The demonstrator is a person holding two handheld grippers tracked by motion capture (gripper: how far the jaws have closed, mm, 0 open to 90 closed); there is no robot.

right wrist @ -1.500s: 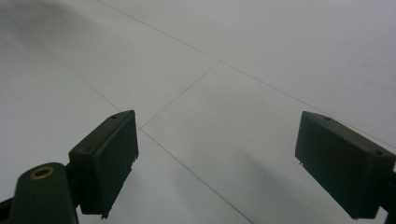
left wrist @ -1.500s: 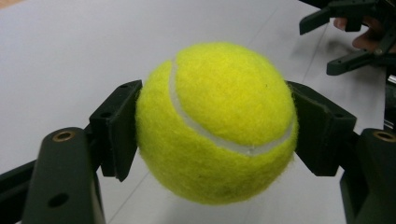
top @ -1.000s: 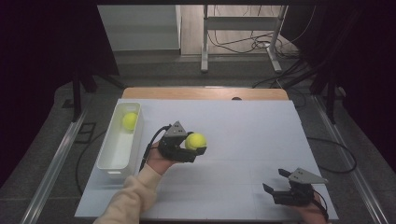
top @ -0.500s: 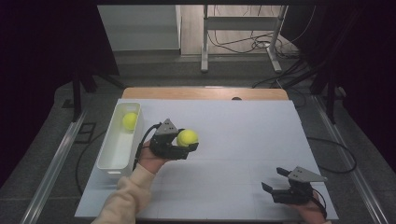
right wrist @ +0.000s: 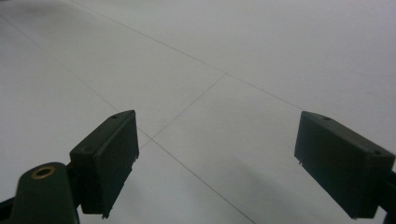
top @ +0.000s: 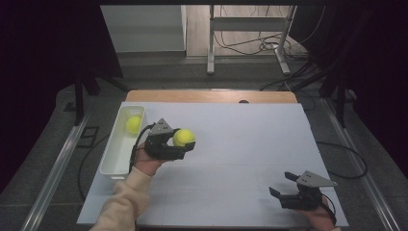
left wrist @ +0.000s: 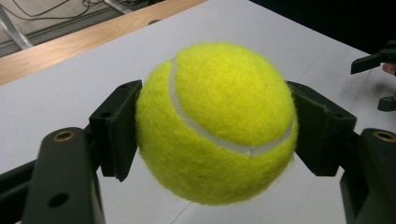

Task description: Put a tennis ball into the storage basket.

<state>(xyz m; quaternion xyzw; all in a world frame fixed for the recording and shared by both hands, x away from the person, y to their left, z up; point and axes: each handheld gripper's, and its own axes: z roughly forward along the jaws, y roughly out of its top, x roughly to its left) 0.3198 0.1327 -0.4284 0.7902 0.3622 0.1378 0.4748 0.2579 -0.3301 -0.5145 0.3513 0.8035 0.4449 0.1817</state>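
So the left gripper [top: 185,139] has its jaws clamped on a yellow tennis ball [top: 184,137], one black pad on each side of it. In the left gripper view the ball [left wrist: 217,121] sits dead center of the frame with the pads pressed into the fuzz on its left and right, white seam curving across the front. In the high view that gripper and ball are left of center, held up off the white table [top: 240,144], with the person's cream sleeve [top: 125,197] coming up from the bottom left.

Just left of the ball there's a white tray [top: 115,154] running along the table's left edge, and a second tennis ball [top: 133,124] is lying in its far end, toward the upper left. The held ball is near the tray's right wall but not over it.

The right gripper [top: 280,185] is way off in the lower right of the high view, low by the table, jaws standing wide apart with nothing between them. In the right gripper view its gap [right wrist: 217,163] just shows bare white tabletop with faint lines crossing it
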